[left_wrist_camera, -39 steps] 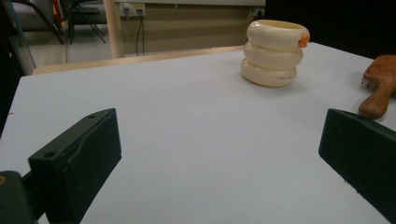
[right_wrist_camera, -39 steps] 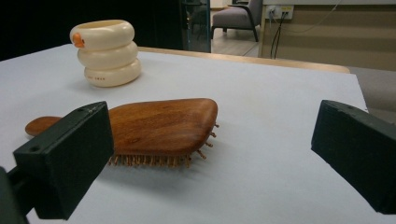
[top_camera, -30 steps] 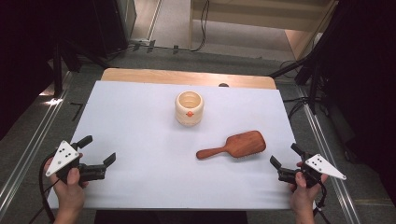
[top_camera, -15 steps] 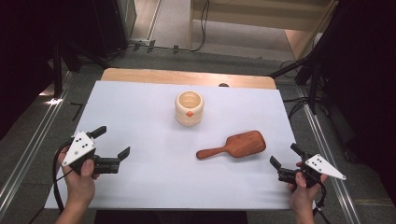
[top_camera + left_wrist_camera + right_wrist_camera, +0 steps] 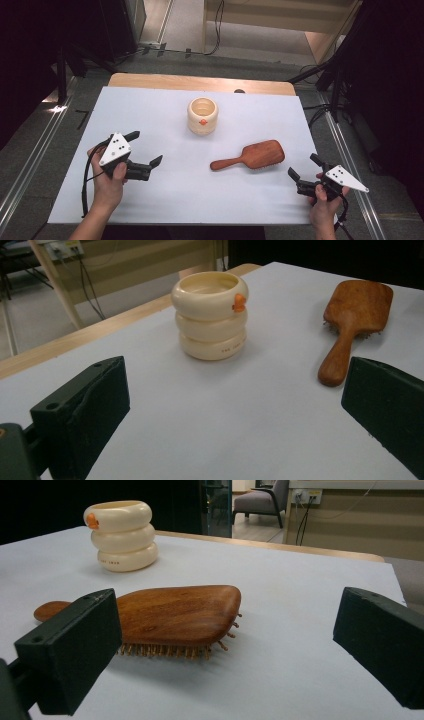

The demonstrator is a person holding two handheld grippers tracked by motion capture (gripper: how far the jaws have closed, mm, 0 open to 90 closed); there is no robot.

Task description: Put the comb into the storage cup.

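A cream ribbed cup (image 5: 202, 115) with a small orange knob stands upright at the middle back of the white table (image 5: 150, 200). A wooden hairbrush (image 5: 252, 155) lies bristles down to its right front, handle pointing left. My left gripper (image 5: 144, 149) is open over the left middle of the table, aimed toward the cup (image 5: 210, 315) and the brush (image 5: 353, 322), with nothing between its jaws. My right gripper (image 5: 304, 167) is open at the front right, just right of the brush head (image 5: 175, 616), which it faces; the cup (image 5: 121, 534) stands beyond.
A strip of bare wood (image 5: 200, 82) runs along the table's far edge. Dark stands and cables (image 5: 330, 80) flank the table on the floor. Metal rails (image 5: 30, 165) run along both sides.
My left gripper has moved forward and to the right, from the table's front left corner toward the middle. The right gripper, cup and brush have stayed put.
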